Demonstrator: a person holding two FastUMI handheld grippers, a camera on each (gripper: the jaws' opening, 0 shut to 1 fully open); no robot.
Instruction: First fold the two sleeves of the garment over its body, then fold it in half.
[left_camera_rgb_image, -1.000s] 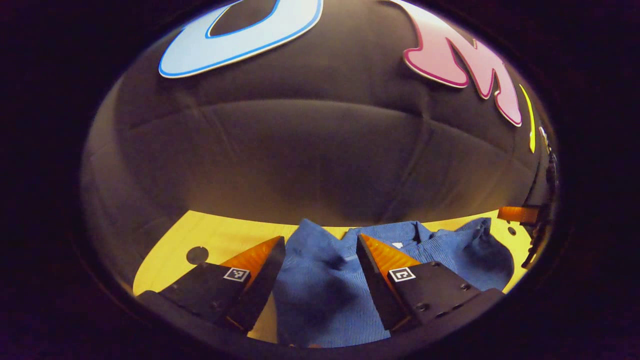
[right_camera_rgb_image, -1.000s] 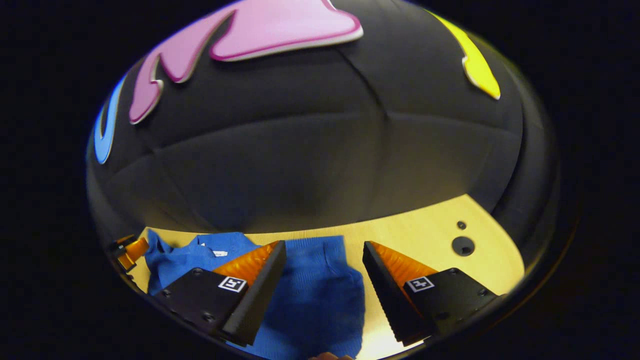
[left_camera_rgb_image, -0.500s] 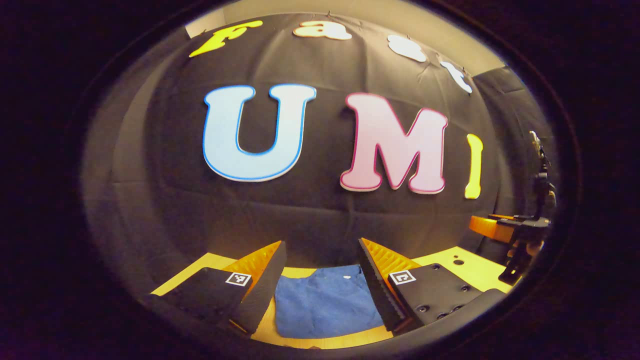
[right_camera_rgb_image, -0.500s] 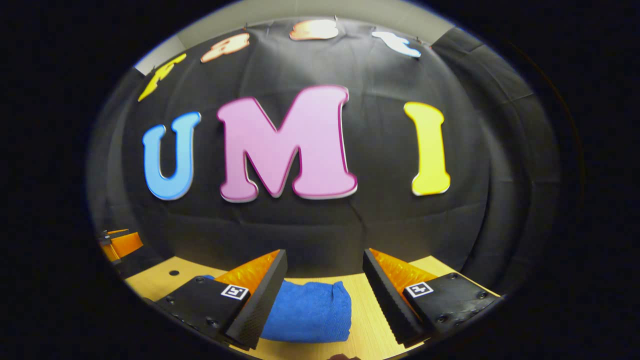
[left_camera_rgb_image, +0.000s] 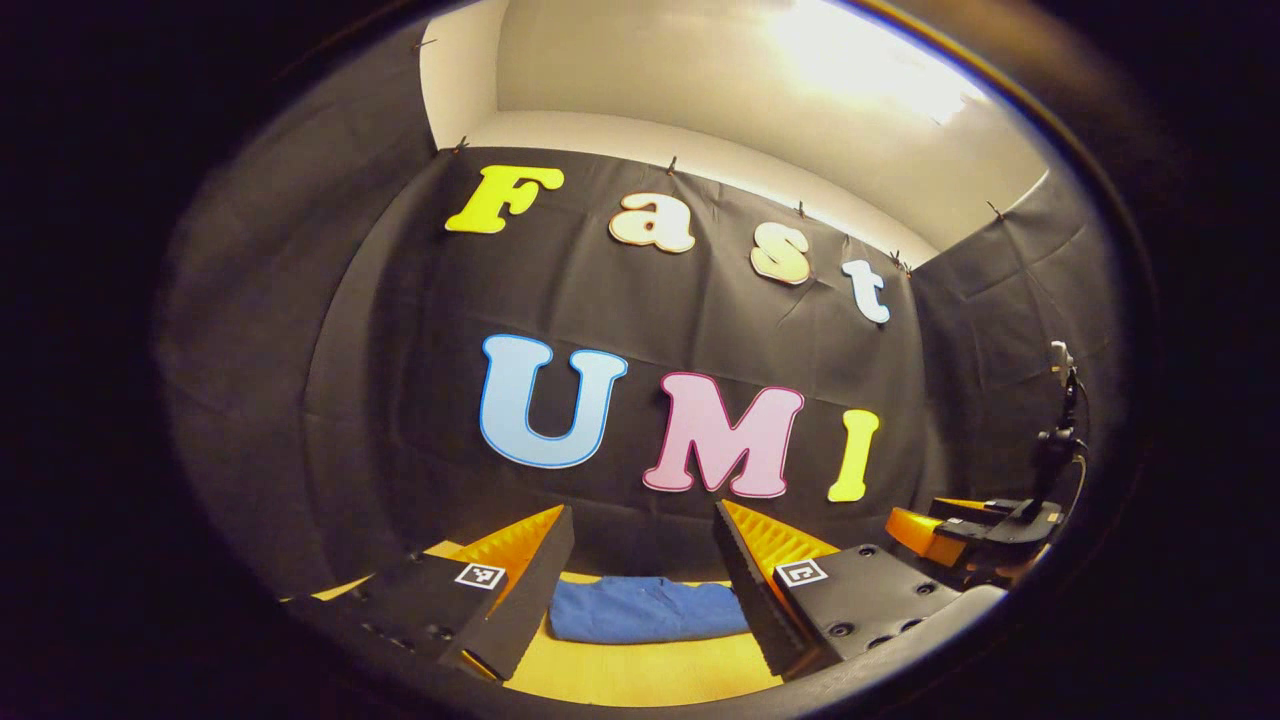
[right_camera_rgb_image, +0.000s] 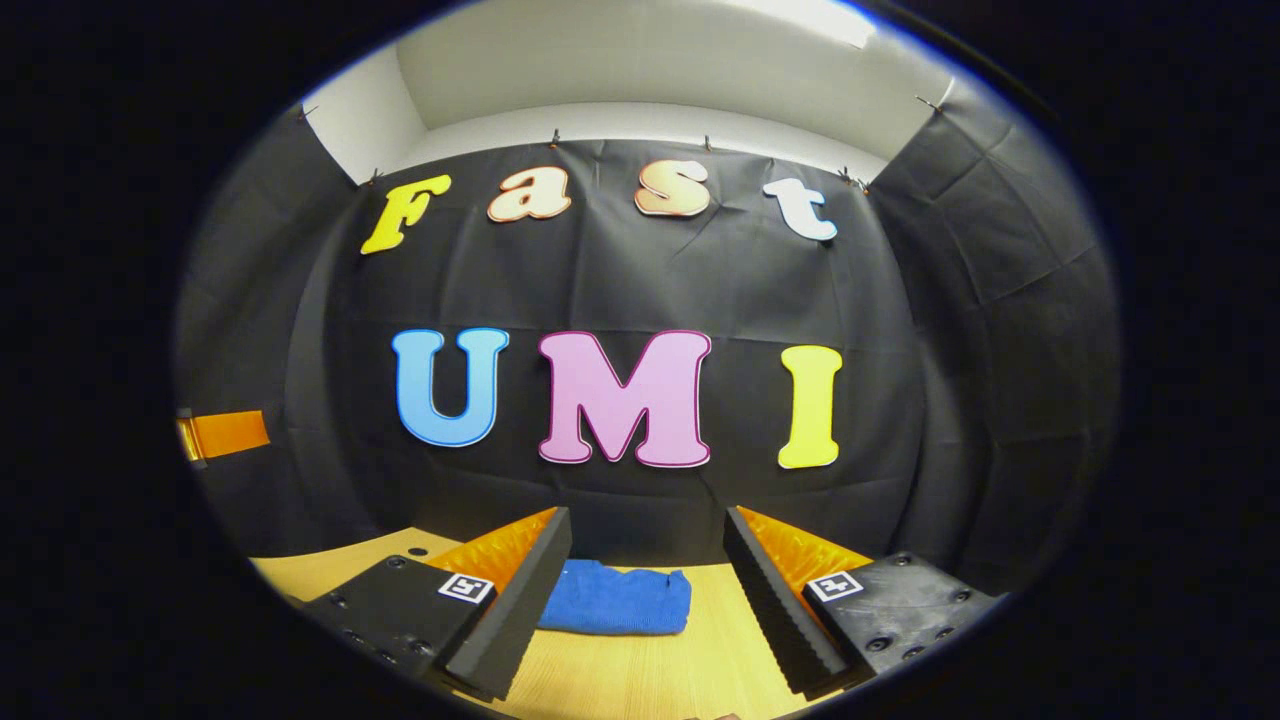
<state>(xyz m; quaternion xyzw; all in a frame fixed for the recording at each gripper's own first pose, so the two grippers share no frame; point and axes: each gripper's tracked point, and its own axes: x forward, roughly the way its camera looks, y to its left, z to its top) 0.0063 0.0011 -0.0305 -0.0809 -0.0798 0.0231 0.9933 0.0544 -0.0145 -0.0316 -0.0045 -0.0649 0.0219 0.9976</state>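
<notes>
Left gripper (left_camera_rgb_image: 640, 600): we hold it raised and level, fingers spread wide, gripping nothing.
Right gripper (right_camera_rgb_image: 645, 600): we hold it the same, wide apart and empty.
Garment (left_camera_rgb_image: 648, 609): folded blue bundle flat on the table (right_camera_rgb_image: 640, 670), beyond both grippers.
Change: a second ago we were low over the cloth; now we are pulled back.

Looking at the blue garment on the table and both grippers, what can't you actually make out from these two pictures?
- Blue garment: left gripper view, its right end sits behind a finger of the left gripper.
- Garment: right gripper view, its left end sits behind a finger of the right gripper.
- Sleeves and fold layers: too small and low-angled in both views.
- Table: near edge is cut off.
</notes>
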